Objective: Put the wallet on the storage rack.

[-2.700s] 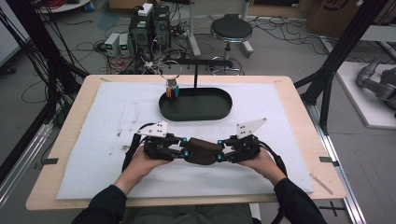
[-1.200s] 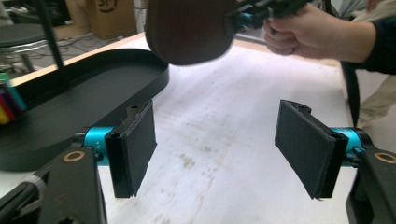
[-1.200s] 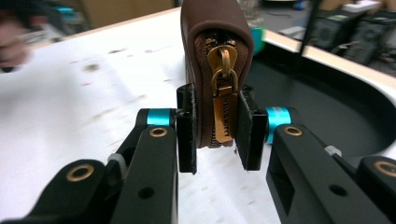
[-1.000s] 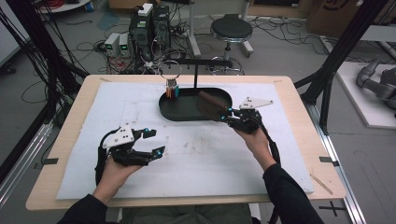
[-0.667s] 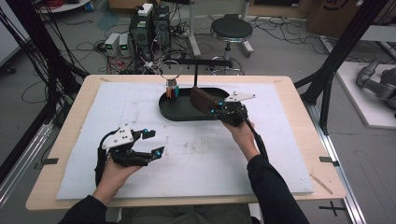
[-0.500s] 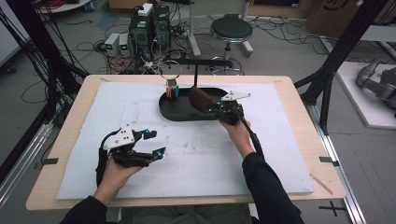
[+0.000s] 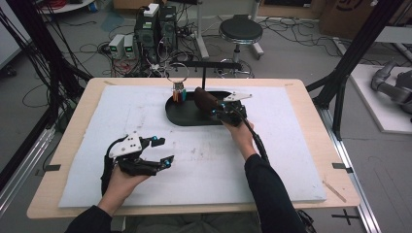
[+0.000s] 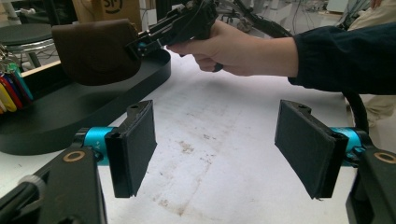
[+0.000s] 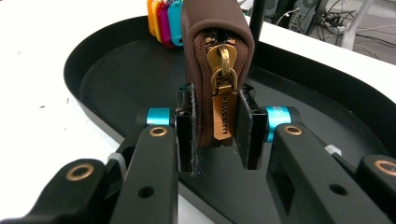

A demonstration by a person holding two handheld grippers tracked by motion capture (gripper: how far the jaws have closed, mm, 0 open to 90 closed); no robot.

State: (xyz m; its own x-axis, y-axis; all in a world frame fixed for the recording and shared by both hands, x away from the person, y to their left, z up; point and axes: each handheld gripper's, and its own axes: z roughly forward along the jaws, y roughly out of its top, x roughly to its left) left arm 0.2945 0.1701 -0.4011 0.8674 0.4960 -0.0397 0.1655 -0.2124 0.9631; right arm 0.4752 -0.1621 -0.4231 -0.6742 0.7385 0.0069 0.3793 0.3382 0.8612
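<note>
Brown pouch (image 9: 217, 70) with brass zipper pull (image 9: 223, 74); black tray (image 7: 187, 115); white mat (image 7: 204, 160).

High view overhead, facing forward-down; tool cameras low, close; all share black tray (image 7: 184, 116).

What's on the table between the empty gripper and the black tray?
Nothing: in the high view, only bare, stained white mat separates the open left gripper from the tray. The left gripper view shows the same.

Lab clutter lay behind the table.
A round stool (image 7: 237, 31) stood near 2 computer towers (image 7: 156, 24) amid floor cables (image 7: 104, 48).
</note>
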